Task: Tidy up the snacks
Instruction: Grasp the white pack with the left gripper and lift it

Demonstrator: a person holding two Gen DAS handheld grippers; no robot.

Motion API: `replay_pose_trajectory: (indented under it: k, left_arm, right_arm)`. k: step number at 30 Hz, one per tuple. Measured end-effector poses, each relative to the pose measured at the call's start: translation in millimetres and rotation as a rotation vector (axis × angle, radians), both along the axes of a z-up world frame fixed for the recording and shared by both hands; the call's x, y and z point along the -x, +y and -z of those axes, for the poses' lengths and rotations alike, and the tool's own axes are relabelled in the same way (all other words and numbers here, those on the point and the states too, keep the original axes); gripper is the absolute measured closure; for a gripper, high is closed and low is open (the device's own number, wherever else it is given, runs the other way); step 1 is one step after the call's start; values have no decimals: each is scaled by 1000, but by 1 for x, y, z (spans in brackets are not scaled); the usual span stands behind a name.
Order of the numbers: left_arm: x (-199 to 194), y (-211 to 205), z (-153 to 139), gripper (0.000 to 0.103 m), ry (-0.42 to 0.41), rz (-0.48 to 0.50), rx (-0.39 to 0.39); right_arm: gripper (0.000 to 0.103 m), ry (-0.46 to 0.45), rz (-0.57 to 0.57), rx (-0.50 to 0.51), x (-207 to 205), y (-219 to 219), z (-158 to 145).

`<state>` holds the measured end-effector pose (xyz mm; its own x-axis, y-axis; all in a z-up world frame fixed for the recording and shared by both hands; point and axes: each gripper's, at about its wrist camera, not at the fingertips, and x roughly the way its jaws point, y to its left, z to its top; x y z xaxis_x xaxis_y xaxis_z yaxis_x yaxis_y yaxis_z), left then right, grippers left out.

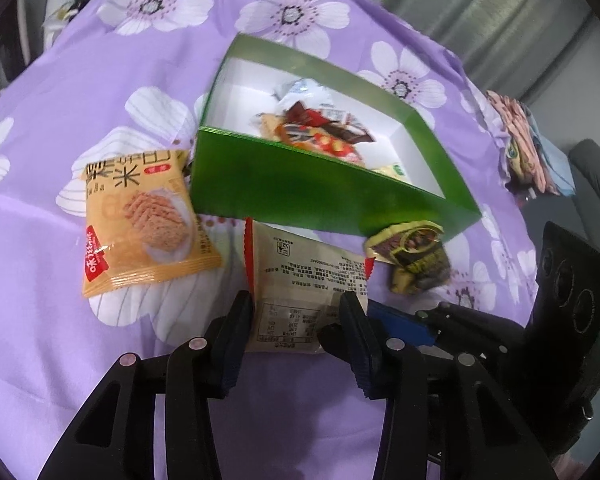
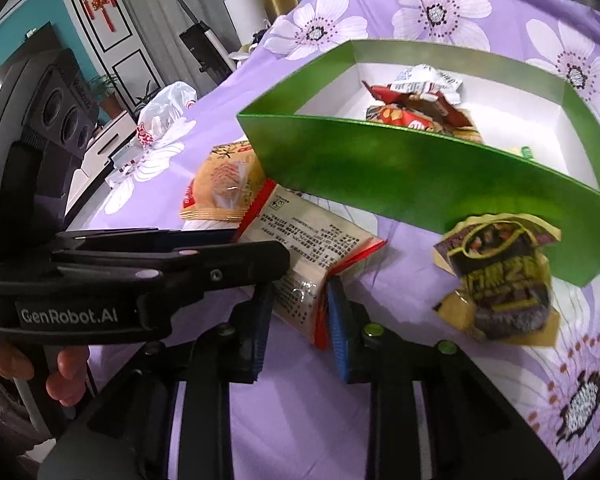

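A green box (image 1: 300, 192) with a white inside holds several snack packets (image 1: 320, 128) and stands on the purple flowered cloth; it also shows in the right wrist view (image 2: 400, 168). A cream packet with red edges (image 1: 300, 276) lies in front of it. My left gripper (image 1: 296, 312) has its jaws around the packet's near end. My right gripper (image 2: 300, 304) is closed on the same packet (image 2: 308, 236) from the other side. An orange cracker packet (image 1: 140, 220) lies to the left, a dark yellow-edged packet (image 1: 416, 256) to the right.
The purple flowered cloth (image 1: 80, 80) covers the whole surface. A white plastic bag (image 2: 164, 112) lies at the cloth's far left edge. Folded clothes (image 1: 528, 140) sit at the right edge in the left wrist view. Furniture and a vacuum (image 2: 196, 44) stand beyond.
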<state>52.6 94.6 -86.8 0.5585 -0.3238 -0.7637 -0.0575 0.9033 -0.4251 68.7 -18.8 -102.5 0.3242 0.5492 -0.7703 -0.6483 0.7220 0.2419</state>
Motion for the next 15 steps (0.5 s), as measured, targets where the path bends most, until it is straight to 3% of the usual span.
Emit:
replay_pose_trajectory:
  k: [15]
  left_arm:
    - [18,-27,-52,58,-139,37,-97]
  right_arm:
    - [76,-117,30,-63,28,-30,-51]
